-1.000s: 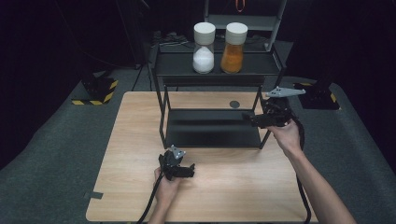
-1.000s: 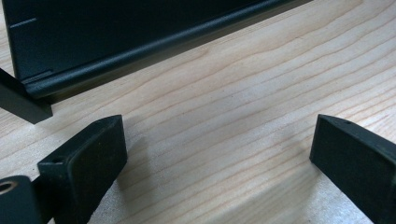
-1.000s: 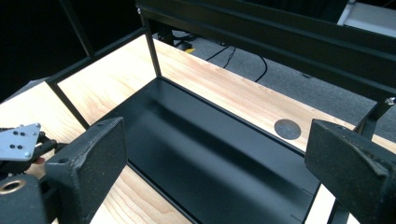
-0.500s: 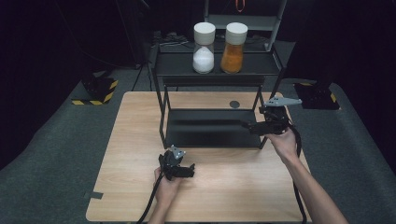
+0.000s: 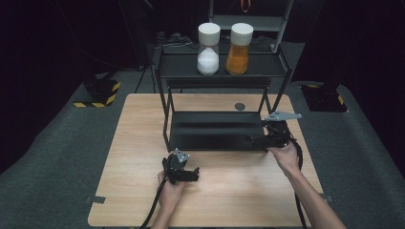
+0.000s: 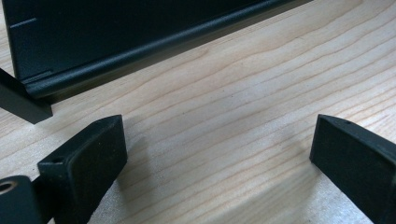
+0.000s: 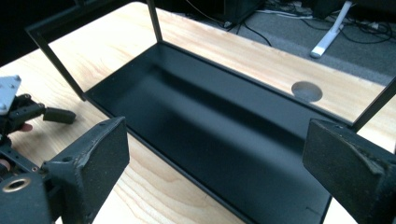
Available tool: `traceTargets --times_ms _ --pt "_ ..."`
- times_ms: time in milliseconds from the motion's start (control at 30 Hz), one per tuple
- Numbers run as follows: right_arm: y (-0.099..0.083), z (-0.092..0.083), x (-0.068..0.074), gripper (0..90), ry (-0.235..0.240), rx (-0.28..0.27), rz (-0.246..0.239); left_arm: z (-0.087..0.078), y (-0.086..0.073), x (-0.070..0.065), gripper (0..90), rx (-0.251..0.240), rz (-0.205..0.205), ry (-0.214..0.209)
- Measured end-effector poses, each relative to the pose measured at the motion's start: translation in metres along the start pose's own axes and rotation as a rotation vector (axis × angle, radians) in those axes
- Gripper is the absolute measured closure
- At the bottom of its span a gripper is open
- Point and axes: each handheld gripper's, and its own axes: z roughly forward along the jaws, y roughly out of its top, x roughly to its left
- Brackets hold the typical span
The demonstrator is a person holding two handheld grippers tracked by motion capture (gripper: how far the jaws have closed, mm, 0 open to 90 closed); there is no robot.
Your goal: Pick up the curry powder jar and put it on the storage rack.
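Right gripper (image 5: 255,139) has dropped to the rack (image 5: 215,131) edge, jaws narrowing (nothing between); left gripper (image 5: 191,172) released.

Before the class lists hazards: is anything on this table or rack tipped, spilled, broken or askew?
Nothing stands out. The two jars, white-filled and orange-filled, stand upright and capped on the rack's top shelf. Its bottom tray sits square on the table, with no spill.

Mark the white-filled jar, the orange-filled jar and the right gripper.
white-filled jar (image 5: 208,61), high view, on its white contents.
orange-filled jar (image 5: 238,59), high view, on its orange contents.
right gripper (image 5: 253,140), high view, between its open fingertips.
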Motion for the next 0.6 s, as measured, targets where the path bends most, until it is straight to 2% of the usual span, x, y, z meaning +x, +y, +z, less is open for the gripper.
traceTargets --times_ms 300,600 --pt "-0.020 0.010 0.000 7.5 0.009 0.022 0.024 0.000 0.000 0.000 3.8 0.000 0.001 0.000" --pt "-0.039 0.024 0.010 7.7 -0.002 0.058 0.005 0.000 0.000 0.000 3.8 0.000 0.001 0.000"
